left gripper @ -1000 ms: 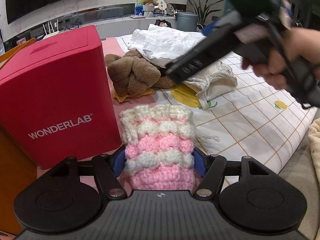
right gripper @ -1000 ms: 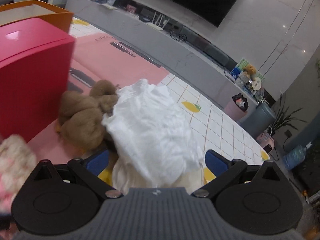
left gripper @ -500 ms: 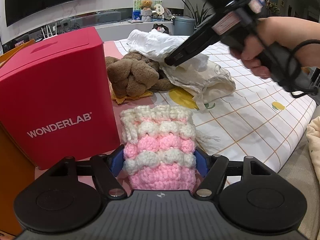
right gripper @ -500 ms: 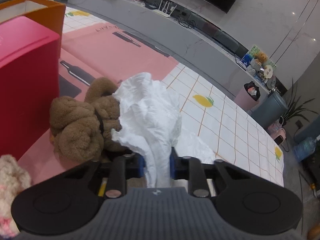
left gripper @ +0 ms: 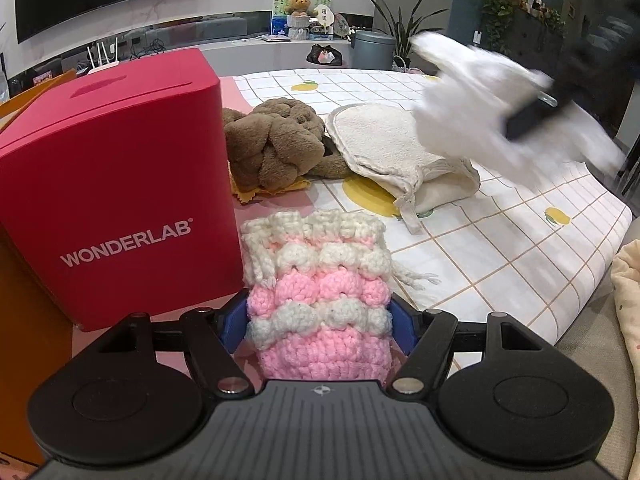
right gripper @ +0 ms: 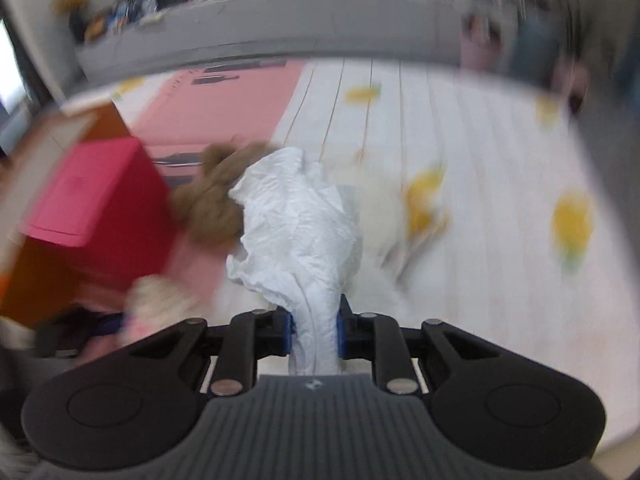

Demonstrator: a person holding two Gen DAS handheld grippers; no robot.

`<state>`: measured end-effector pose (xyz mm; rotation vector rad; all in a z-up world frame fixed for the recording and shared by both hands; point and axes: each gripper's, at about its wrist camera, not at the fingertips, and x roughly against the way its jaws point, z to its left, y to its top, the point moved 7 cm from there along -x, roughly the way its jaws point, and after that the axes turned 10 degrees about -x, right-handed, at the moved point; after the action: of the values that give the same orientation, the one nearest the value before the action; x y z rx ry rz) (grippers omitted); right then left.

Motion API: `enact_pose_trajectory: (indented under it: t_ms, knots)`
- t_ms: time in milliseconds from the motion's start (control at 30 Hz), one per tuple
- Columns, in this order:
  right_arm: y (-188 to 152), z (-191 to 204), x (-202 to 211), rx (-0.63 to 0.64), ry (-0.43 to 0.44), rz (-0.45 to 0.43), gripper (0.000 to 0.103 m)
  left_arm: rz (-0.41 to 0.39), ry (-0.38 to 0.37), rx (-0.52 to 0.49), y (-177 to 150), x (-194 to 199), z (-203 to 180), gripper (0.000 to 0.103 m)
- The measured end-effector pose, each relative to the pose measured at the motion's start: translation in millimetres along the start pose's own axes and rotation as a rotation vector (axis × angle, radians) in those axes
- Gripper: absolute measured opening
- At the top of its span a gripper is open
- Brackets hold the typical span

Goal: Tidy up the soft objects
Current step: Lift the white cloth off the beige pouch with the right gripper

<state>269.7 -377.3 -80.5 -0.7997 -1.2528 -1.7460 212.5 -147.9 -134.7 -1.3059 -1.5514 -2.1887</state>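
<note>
- While right gripper (right gripper: pixel 314 330) pinches white cloth (right gripper: pixel 298 224) narrow at one bunched end, it hangs limp, light.
- Left gripper (left gripper: pixel 318 320) clamps crochet pouch (left gripper: pixel 318 300) wide: squashy, grip mid-body.

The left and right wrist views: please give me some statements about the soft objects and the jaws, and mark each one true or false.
1. The right gripper has its jaws shut on the white cloth. True.
2. The crocheted pouch is blue and green. False: pink and cream.
3. The brown knotted plush lies beside the red box. True.
4. The left gripper is empty. False: the pouch sits between its jaws.
</note>
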Motion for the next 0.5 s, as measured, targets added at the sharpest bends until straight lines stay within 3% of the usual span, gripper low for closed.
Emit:
enact_pose_trajectory:
  t_ms: [67, 333, 400, 500]
  knots:
    - [-18, -10, 3, -0.071, 0.057, 0.042, 0.019, 0.001, 0.003, -0.001, 0, 0, 0, 0.081]
    - [-55, -56, -33, -0.204, -0.002, 0.080, 0.022, 0.007, 0.020, -0.007, -1, 1, -2, 0.081]
    - [-52, -61, -42, -0.171, -0.045, 0.044, 0.041, 0.007, 0.026, -0.009, -2, 2, -2, 0.081]
    - [-48, -56, -45, -0.066, -0.149, 0.010, 0.059, 0.006, 0.035, -0.009, -3, 1, -2, 0.081]
